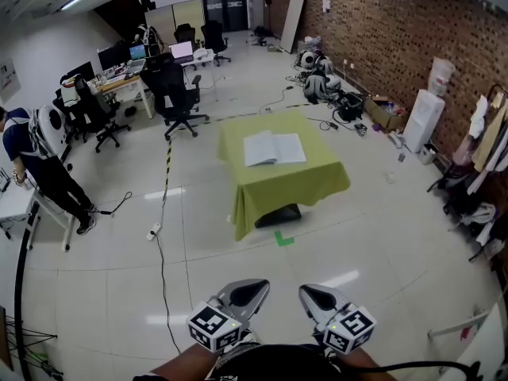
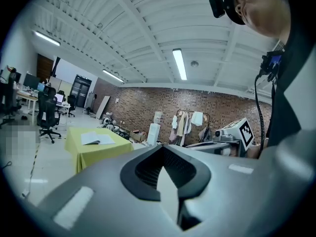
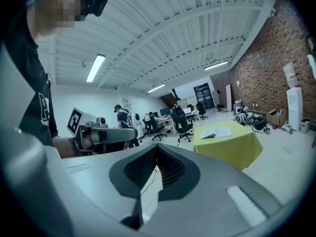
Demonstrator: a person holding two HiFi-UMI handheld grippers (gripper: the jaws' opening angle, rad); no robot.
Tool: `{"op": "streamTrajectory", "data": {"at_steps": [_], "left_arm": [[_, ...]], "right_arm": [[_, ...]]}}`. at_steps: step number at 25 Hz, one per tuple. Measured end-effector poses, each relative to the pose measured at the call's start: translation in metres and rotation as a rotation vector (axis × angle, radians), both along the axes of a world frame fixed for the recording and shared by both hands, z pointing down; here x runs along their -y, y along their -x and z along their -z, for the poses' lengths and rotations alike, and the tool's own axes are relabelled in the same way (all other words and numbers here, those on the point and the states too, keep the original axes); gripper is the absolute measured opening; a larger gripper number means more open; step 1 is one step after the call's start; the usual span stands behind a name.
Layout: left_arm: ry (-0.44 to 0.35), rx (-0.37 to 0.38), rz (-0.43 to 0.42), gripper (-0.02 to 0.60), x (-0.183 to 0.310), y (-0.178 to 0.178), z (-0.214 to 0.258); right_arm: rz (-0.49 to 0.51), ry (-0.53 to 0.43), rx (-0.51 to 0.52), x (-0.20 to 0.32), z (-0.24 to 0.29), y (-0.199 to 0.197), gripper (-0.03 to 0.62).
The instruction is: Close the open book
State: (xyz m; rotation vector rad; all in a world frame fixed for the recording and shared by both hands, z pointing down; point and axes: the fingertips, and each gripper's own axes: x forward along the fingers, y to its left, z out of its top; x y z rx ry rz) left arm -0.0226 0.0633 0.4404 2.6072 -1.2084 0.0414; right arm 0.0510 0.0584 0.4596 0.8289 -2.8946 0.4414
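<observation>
The open book [image 1: 274, 148] lies flat, white pages up, on a small table draped in a yellow-green cloth [image 1: 305, 181], a few steps ahead across the floor. My left gripper [image 1: 255, 287] and right gripper [image 1: 311, 294] are held side by side at the bottom of the head view, far short of the table. Both point towards it. Each is shut with nothing between its jaws. The left gripper view shows the book [image 2: 96, 138] small at left beyond the shut left gripper [image 2: 163, 148]. The right gripper view shows the book [image 3: 217, 132] at right beyond the shut right gripper [image 3: 157, 150].
Black office chairs [image 1: 176, 94] and desks [image 1: 119, 82] stand behind the table at left. A person [image 1: 36, 161] stands at the far left. A cable [image 1: 163, 268] runs along the floor, with green tape [image 1: 283, 238] before the table. A brick wall [image 1: 381, 30], water dispenser [image 1: 421, 117] and clothes [image 1: 488, 145] line the right.
</observation>
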Motion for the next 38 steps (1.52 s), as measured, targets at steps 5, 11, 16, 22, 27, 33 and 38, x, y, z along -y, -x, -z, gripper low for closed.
{"op": "streamTrajectory", "data": {"at_steps": [5,11,16,22,27,33,38], "left_arm": [[0.0,-0.004,0.012,0.008,0.019,0.038,0.002],[-0.008,0.007,0.018,0.008,0.036,0.077,0.003],[-0.009,0.001,0.013,0.008,0.042,0.1,-0.002],[0.007,-0.029,0.001,0.008,0.051,0.107,-0.009],[0.015,-0.039,-0.014,0.008,0.06,0.106,-0.01],[0.008,-0.03,0.01,0.008,0.076,0.103,-0.011],[0.015,-0.027,0.022,0.008,0.084,0.09,-0.008]], "right_arm": [[-0.001,0.001,-0.004,0.017,0.002,0.033,0.008],[-0.009,-0.011,0.001,0.035,0.0,0.066,0.008],[-0.008,-0.017,-0.01,0.043,-0.003,0.093,0.008],[-0.009,-0.025,-0.052,0.048,-0.004,0.099,0.008],[-0.028,-0.009,-0.063,0.055,-0.007,0.096,0.008],[-0.003,-0.012,-0.057,0.071,-0.011,0.092,0.008],[0.058,-0.022,-0.043,0.089,-0.002,0.098,0.008]]}}
